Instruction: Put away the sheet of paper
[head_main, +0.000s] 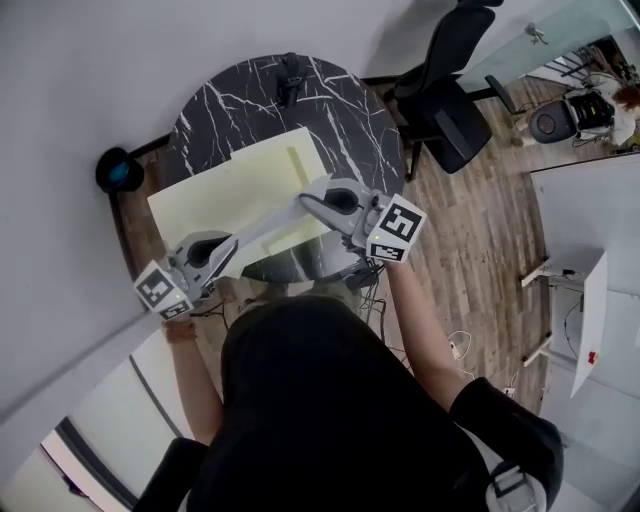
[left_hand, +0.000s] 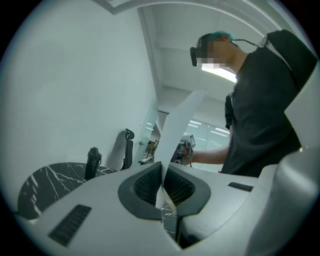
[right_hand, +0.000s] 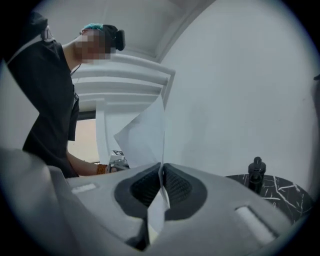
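left gripper (head_main: 235, 245), right gripper (head_main: 303, 204) clamped on sheet (head_main: 268, 224) ends, seemingly over table (head_main: 350, 118) edge

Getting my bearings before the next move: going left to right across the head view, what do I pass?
Round dark object on the floor → left hand-held gripper → sheet of paper → right hand-held gripper → office chair → white desk.

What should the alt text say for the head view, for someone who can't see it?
Seen from above, a person holds a white sheet of paper stretched between the left hand-held gripper and the right hand-held gripper, above a pale yellow folder lying on a round black marble table.
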